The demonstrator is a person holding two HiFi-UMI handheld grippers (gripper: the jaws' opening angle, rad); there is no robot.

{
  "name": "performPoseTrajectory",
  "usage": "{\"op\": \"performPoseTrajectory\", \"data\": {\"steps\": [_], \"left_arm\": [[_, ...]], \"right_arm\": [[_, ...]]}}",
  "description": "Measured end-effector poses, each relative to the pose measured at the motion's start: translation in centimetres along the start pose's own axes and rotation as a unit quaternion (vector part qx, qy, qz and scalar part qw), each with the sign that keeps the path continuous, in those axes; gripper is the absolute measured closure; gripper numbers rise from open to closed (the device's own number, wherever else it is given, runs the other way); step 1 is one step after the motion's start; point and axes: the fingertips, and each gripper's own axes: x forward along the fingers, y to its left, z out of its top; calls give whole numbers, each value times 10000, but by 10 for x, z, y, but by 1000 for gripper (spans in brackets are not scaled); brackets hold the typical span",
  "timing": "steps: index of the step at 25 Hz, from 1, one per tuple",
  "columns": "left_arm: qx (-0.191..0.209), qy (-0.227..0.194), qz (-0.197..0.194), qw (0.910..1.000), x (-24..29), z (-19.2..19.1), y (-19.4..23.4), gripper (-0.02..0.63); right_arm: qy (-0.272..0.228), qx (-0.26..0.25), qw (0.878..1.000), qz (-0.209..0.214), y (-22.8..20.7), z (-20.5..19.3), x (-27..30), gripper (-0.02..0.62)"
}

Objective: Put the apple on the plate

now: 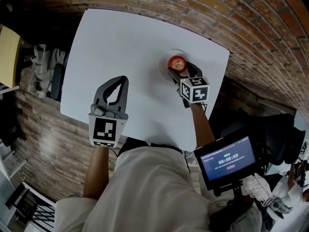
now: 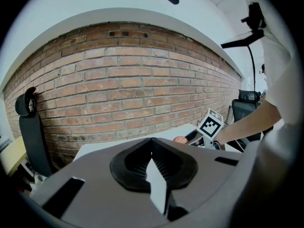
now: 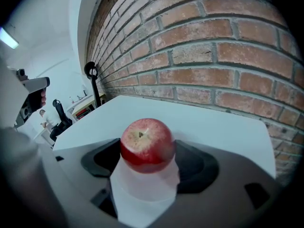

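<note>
right gripper (image 1: 178,67) clamped on red apple (image 1: 177,61), low over white plate (image 1: 164,63) for set-down | left gripper (image 1: 124,79) closed, empty, aside over white table (image 1: 120,42), out of the way

On the bench (image 1: 125,42), far right, the plate (image 1: 166,56) shows only a rim; the apple (image 1: 177,62) and right tongs (image 1: 179,68) cover the rest. In the left gripper view the apple is a tiny sliver. Print on the near-right screen (image 1: 227,159) is too small to read.

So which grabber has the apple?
The right gripper: the apple sits between its jaws, over the plate. The left gripper is shut on nothing.
</note>
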Motion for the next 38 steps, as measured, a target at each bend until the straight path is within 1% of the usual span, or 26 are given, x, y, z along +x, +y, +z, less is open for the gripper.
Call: {"op": "performPoseTrajectory", "data": {"steps": [13,20,29,38], "left_arm": [[17,43,-9,10000,0,-1,1,601],[9,54,-16,10000,1,-2,1,601],[-4,65,-22,10000,3,-5,1,601],[8,49,-12,10000,0,-2,0,601]], "right_arm": [[-52,39,10000,4,0,2,4,238],[-135,66,9999,-84,-1,2,5,236],[-87,138,9999,43,-3,-3,6,236],[-78,145,9999,41,-2,-4,1,236]]}}
